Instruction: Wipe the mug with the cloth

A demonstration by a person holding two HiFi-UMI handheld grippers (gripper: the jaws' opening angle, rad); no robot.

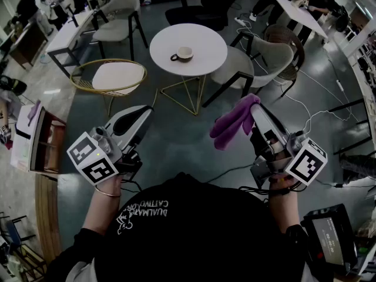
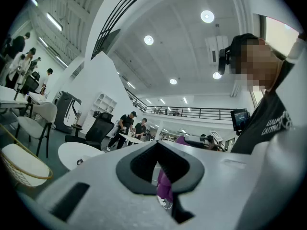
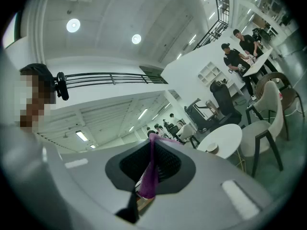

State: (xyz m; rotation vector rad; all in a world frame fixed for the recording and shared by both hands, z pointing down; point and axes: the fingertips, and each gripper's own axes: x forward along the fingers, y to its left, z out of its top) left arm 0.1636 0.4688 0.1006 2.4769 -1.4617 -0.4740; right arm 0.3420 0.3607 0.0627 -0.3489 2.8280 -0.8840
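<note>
Aloft, right gripper point(image 1: 255, 107) fingers tight on the purple cloth point(image 1: 231, 125) — left gripper point(image 1: 147, 110) fingers fully together.

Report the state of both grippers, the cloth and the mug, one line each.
left gripper: jaws shut, empty.
right gripper: jaws shut on the cloth.
cloth: pinched in the right gripper's jaws, hanging loose.
mug: upright on the round table, apart from both grippers.
</note>
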